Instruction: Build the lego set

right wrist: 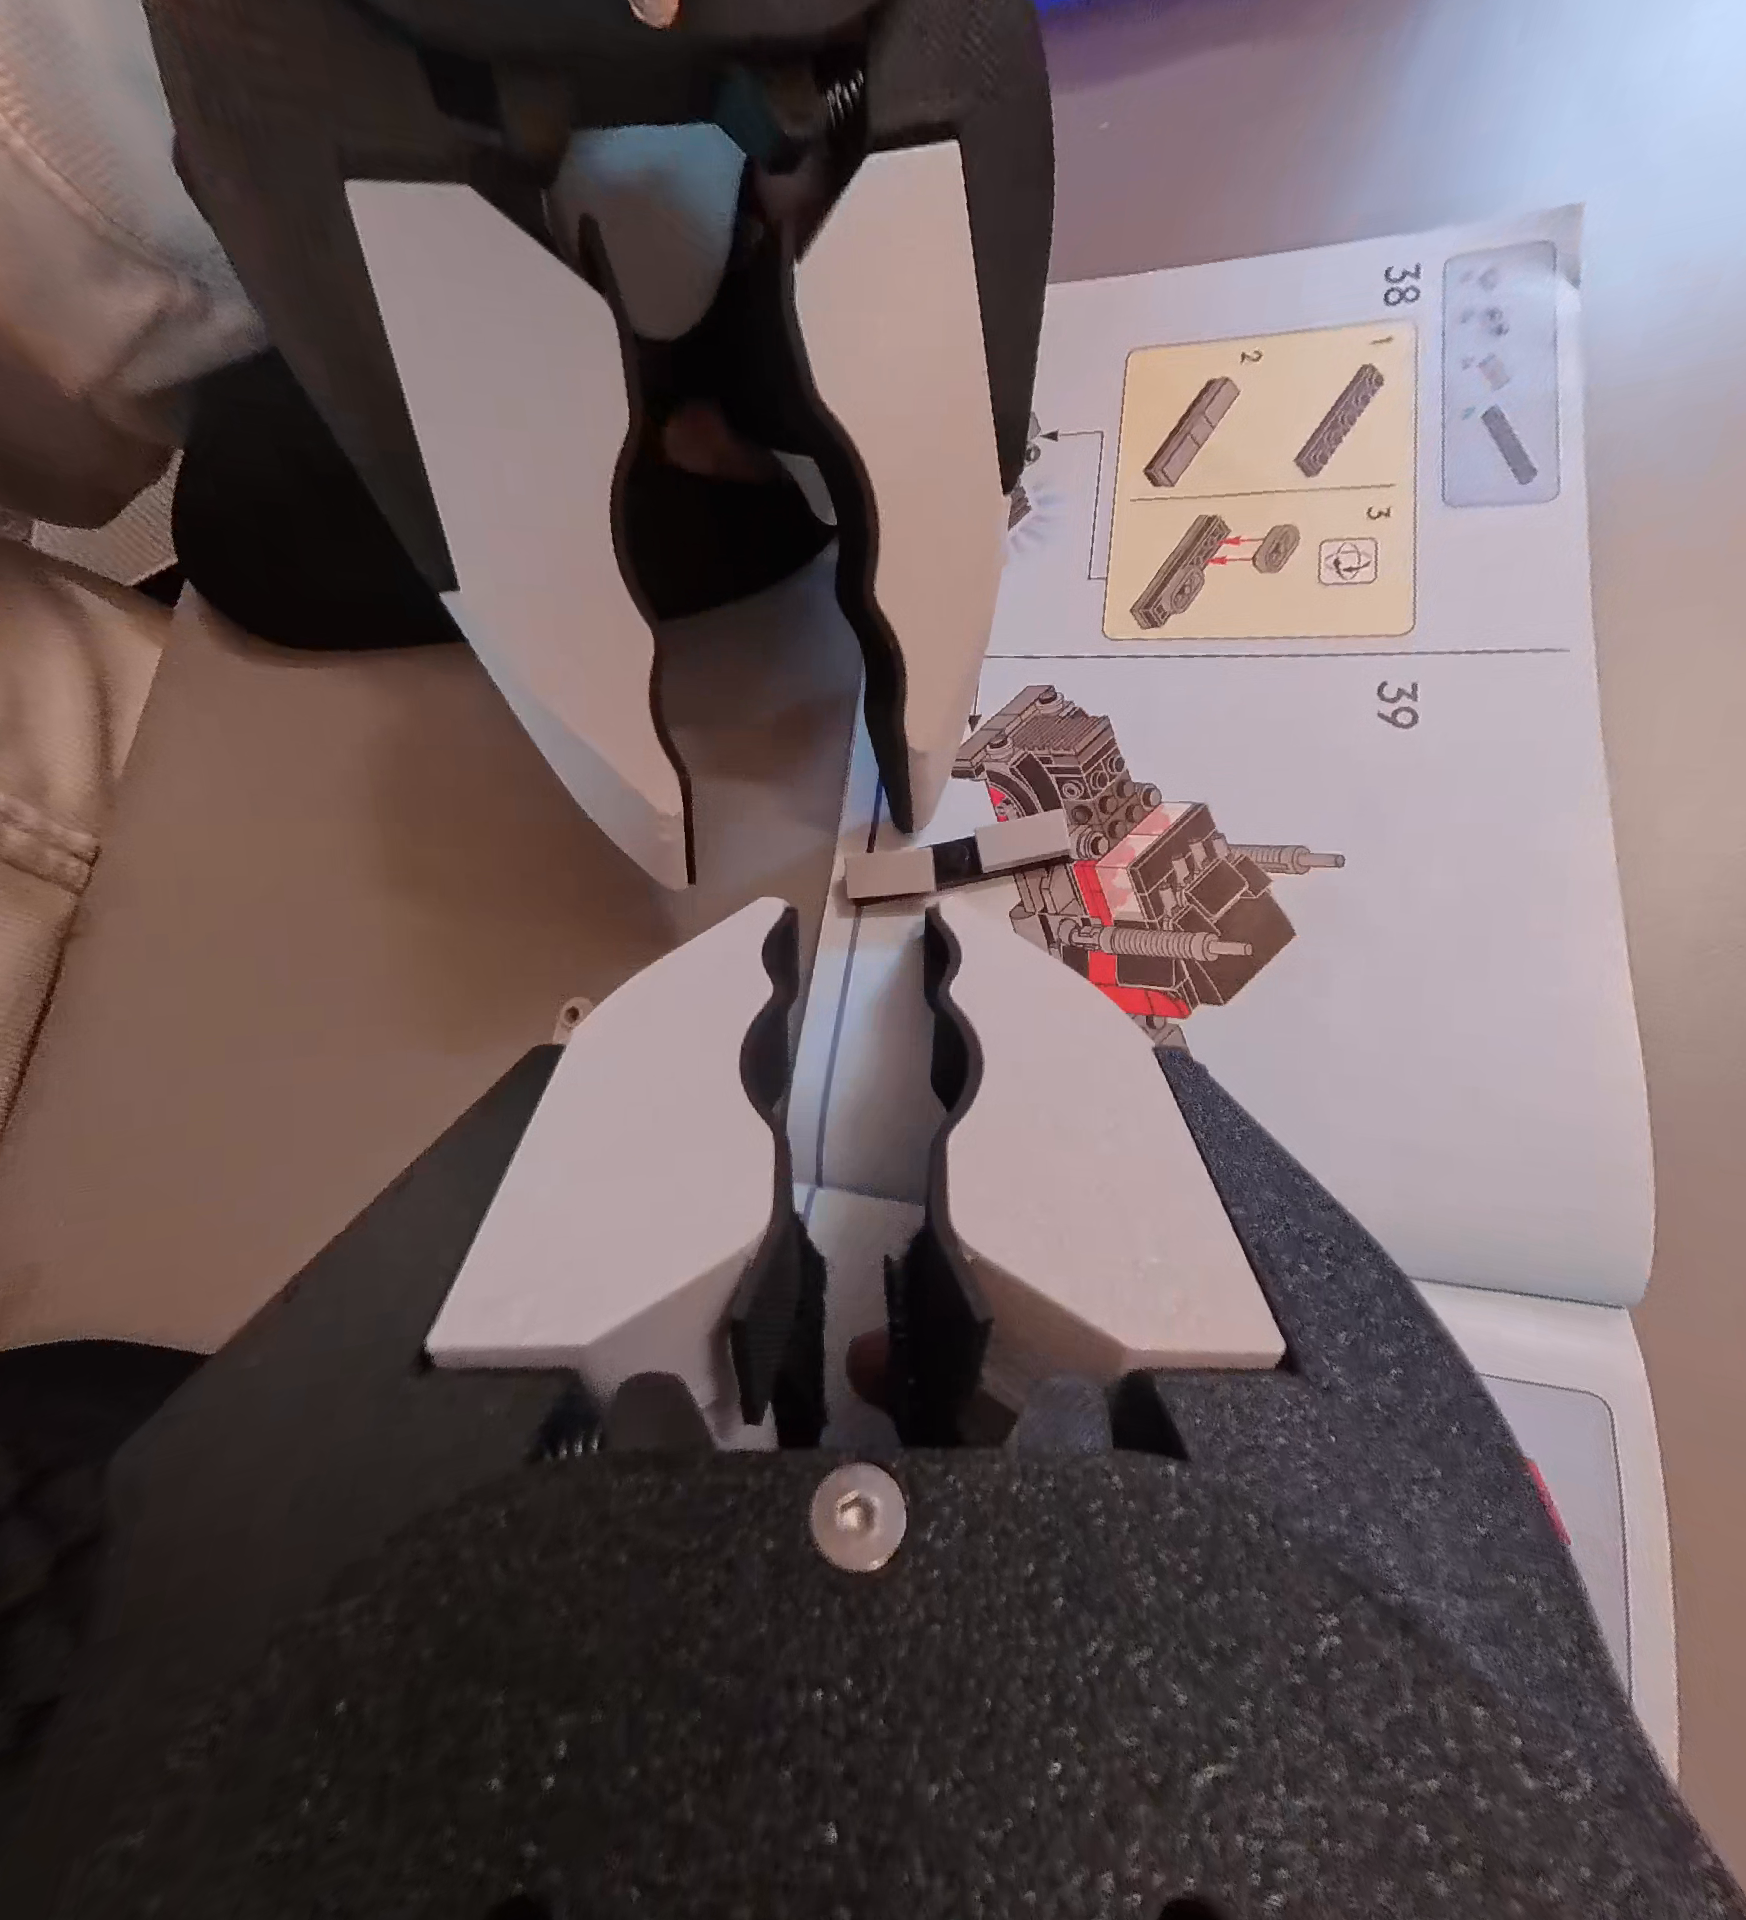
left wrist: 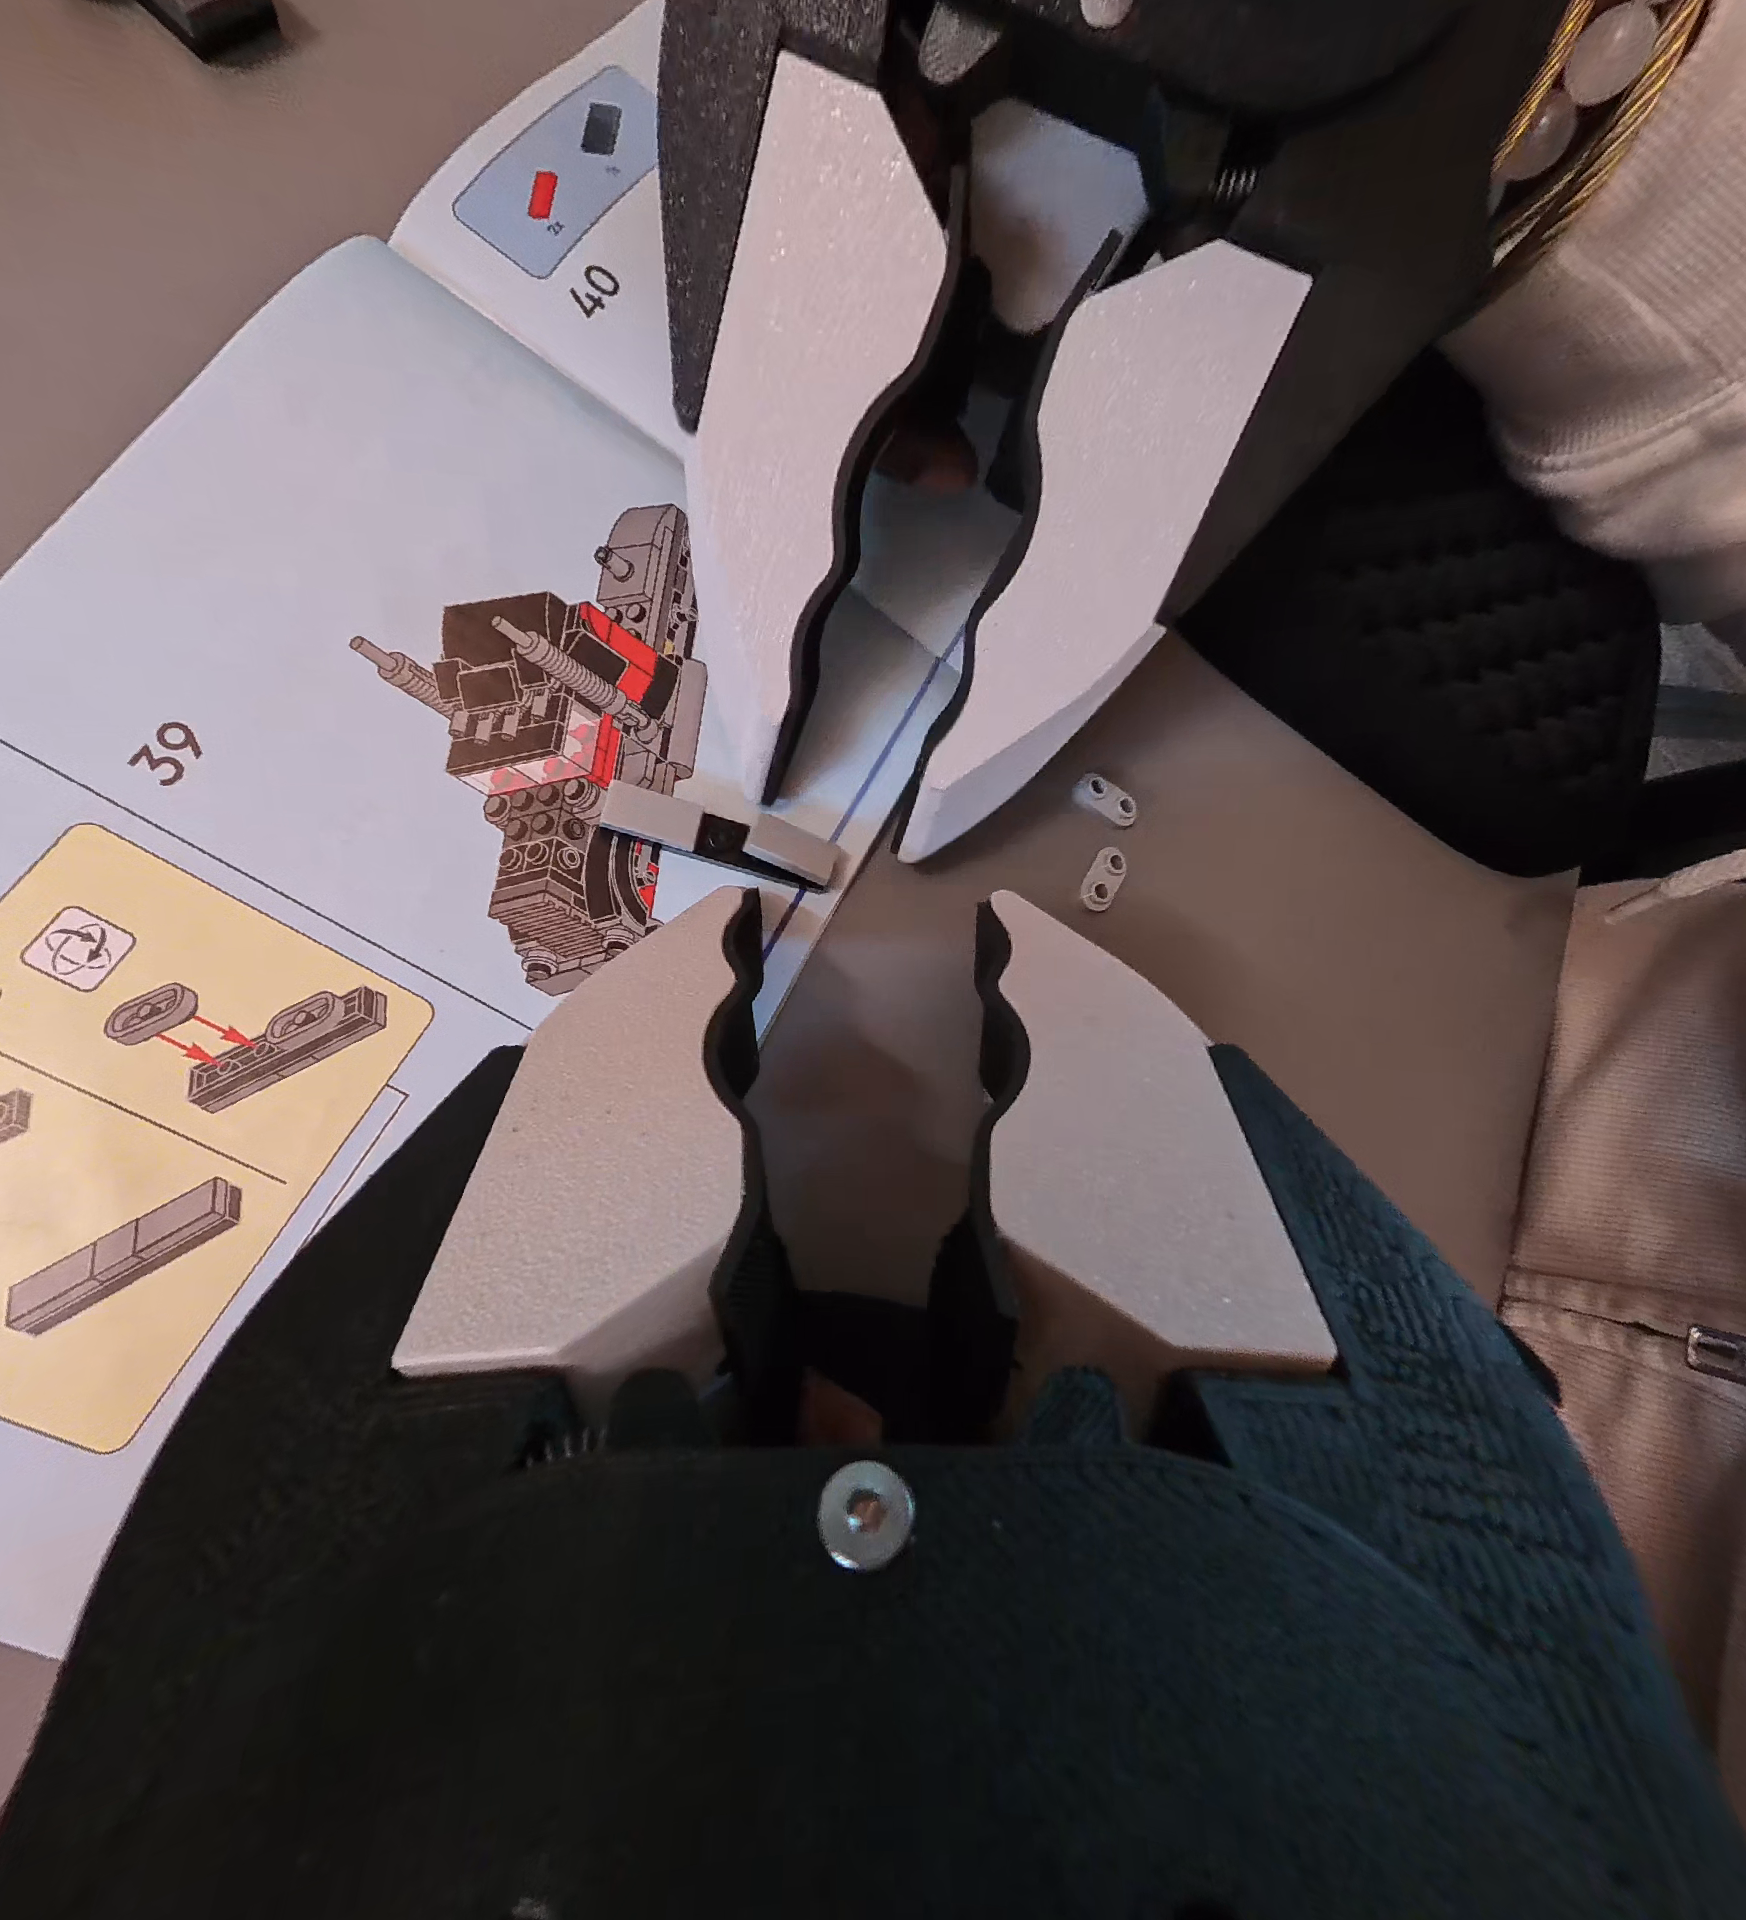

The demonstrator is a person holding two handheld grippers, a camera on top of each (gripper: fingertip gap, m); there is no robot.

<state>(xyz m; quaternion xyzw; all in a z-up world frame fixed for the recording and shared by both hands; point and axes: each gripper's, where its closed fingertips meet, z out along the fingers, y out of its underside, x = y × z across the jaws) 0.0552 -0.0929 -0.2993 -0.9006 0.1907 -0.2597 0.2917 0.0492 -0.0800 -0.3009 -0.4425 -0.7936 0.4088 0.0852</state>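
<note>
The small grey-and-black lego bar point(left wrist: 721, 834) is lying on the instruction booklet point(left wrist: 256, 540) near frame centre. The left gripper point(left wrist: 864, 914) and right gripper point(right wrist: 858, 920) are both gaping empty, tips flanking it. It looks light, rigid and slick; pinching its 2 long sides seems safest.

The booklet point(left wrist: 256, 540) lies open on the worktop point(left wrist: 1316, 987). A long plate point(left wrist: 721, 834) rests on the booklet at its page edge, beside the printed model. The two grippers face each other tip to tip over that edge, the plate between them. Two small links point(left wrist: 1106, 831) lie on the worktop just off the booklet, close together.
</note>
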